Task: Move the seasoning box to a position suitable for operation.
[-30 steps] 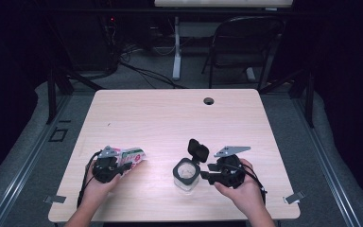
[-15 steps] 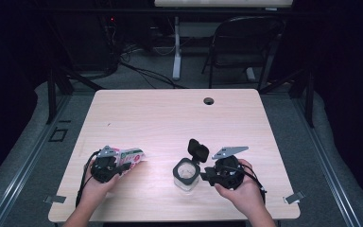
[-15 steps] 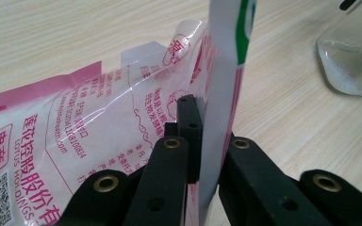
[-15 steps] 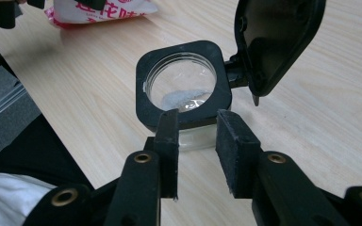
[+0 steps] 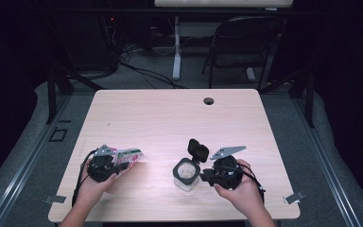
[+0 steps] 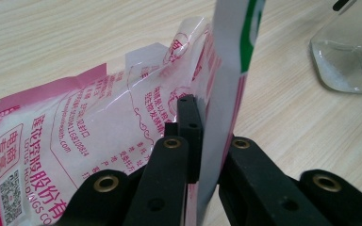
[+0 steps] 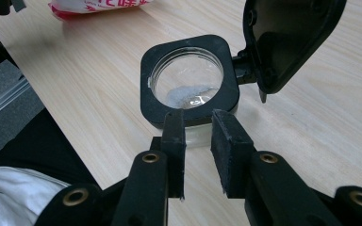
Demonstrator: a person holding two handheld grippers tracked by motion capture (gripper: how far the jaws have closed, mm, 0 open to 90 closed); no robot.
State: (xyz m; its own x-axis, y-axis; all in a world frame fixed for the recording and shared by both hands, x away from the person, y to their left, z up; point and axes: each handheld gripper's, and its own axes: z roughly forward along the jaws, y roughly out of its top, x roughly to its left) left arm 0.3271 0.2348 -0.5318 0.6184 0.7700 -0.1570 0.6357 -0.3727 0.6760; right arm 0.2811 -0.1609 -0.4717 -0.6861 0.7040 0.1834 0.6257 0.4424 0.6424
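Observation:
My left gripper [image 6: 207, 136] is shut on a fold of a pink and white plastic packet [image 6: 99, 127] printed with red characters. In the high view this packet [image 5: 130, 156] lies at the table's front left, with the left gripper [image 5: 118, 165] at its near end. A glass jar [image 7: 188, 80] with a black square collar holds a little white powder, and its hinged black lid [image 7: 287, 42] stands flipped open. My right gripper [image 7: 199, 122] has just been closing. Its jaws stand a narrow gap apart against the jar's near side, with nothing pinched between them. From above, the jar [image 5: 186, 172] sits just left of the right gripper [image 5: 204, 175].
The wooden table [image 5: 170, 118] has a round cable hole [image 5: 209, 100] near its far edge. A dark chair [image 5: 246, 42] and cables are on the floor beyond it. The person's hands come in over the front edge.
The left hand with the packet has drifted slightly to the left. The right hand has stayed beside the jar.

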